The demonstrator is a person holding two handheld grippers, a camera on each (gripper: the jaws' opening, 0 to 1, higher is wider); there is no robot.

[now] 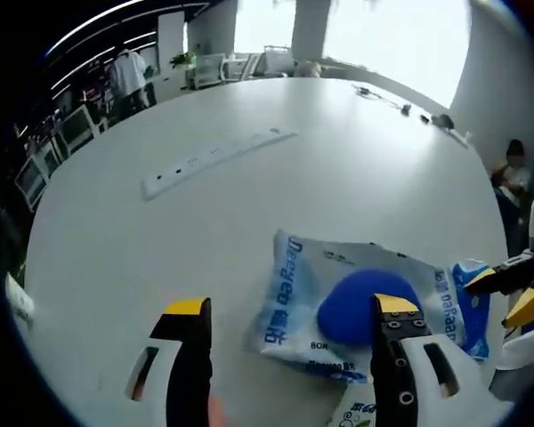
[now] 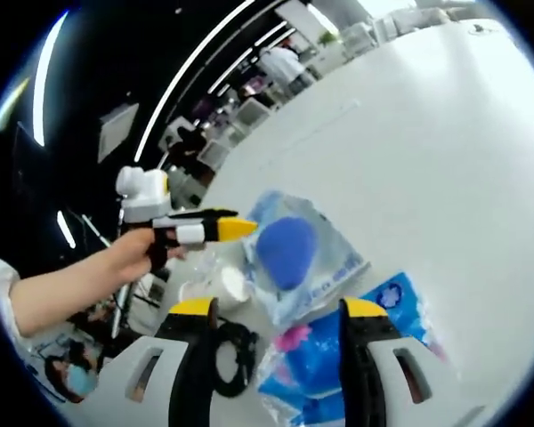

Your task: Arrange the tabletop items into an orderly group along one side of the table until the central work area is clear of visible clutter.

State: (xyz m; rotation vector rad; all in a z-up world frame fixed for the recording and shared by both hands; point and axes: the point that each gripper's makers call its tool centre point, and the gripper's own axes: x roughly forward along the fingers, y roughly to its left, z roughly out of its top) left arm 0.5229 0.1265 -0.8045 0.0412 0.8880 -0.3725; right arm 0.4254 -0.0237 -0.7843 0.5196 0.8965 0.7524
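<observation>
A white packet with blue print (image 1: 294,302) lies on the white table (image 1: 276,196), and a round blue object (image 1: 360,307) rests on it. My left gripper (image 1: 292,307) is open just above the packet, its right jaw over the blue object's edge. My right gripper (image 1: 501,294) comes in from the right, open, beside a blue packet (image 1: 473,298). In the right gripper view my right gripper (image 2: 279,308) stands open over the blue packet (image 2: 338,356). The white packet (image 2: 325,267) and blue object (image 2: 287,251) lie just beyond it. A hand holds the left gripper (image 2: 231,229) over them.
A long white power strip (image 1: 218,160) lies on the table's far left. Small cables (image 1: 400,105) sit at the far edge. A black cable (image 2: 233,356), a white round item (image 2: 222,285) and a pink item (image 2: 294,336) lie by the packets. A person (image 1: 513,173) sits at right.
</observation>
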